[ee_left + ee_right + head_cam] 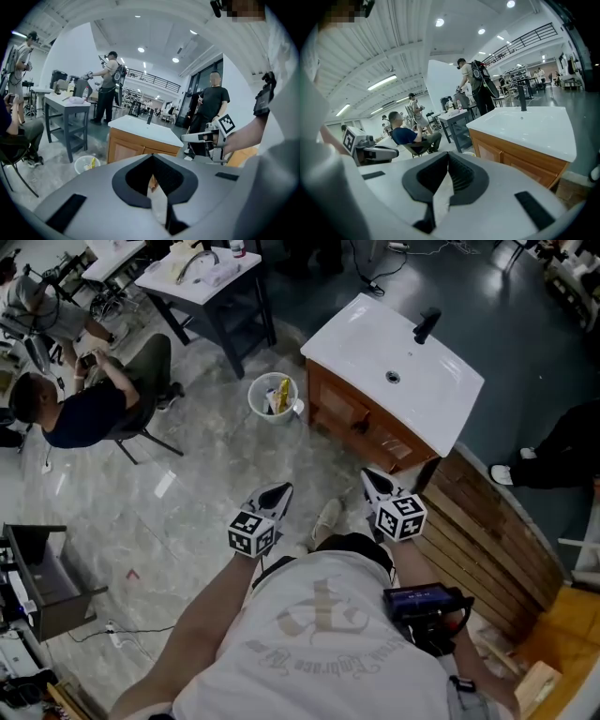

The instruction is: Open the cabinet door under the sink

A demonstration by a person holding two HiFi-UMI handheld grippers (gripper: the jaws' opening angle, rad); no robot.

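Cabinet door (349, 412) sits closed under the white sink (375, 343). A bucket (273, 397) stands just beside it and planks (487, 531) lie on the right. Left gripper (275, 495) and right gripper (377, 482) hover well short, jaws pressed together, empty.

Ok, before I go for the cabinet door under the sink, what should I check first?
1. Jaws open for a grasp: not ok; the left tool and right tool are both shut and empty.
2. The cabinet door is shut: ok.
3. Both within reach of the cabinet: not ok; they hang short of its front.
4. Spotted the door handle: cannot tell, too small to make out.
5. The bucket is clear of the door's swing: cannot tell; it stands on the floor close beside the cabinet.
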